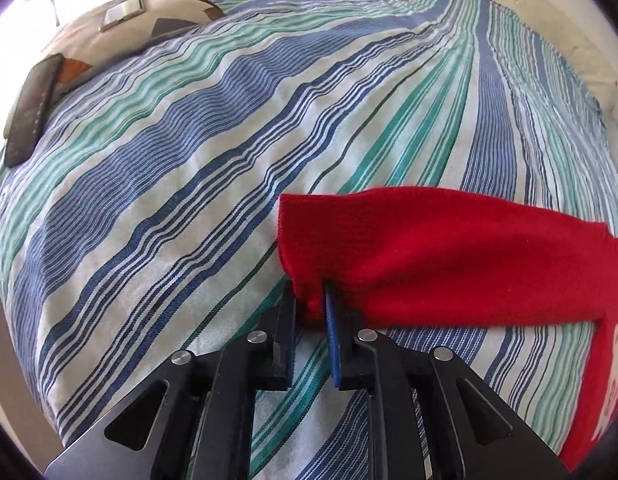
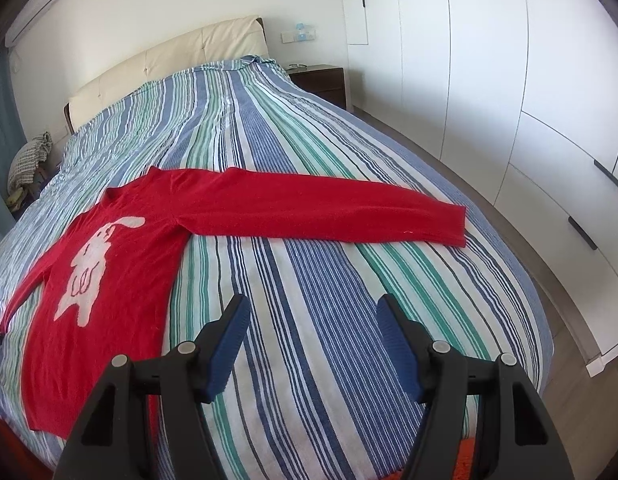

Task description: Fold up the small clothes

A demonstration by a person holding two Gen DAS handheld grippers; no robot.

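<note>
Left gripper (image 1: 312, 306): black angular frame, two narrow fingers (image 1: 333, 344) faced with blue pads, four round silver screw heads across the linkage, triangular cut-outs in the outer arms, a grey plate edge at lower left. Right gripper (image 2: 313, 316): same black frame, thick blue ribbed pads (image 2: 397, 344) on the inner faces of both fingers, four silver round screws at the joints, triangular openings in the outer arms.
</note>
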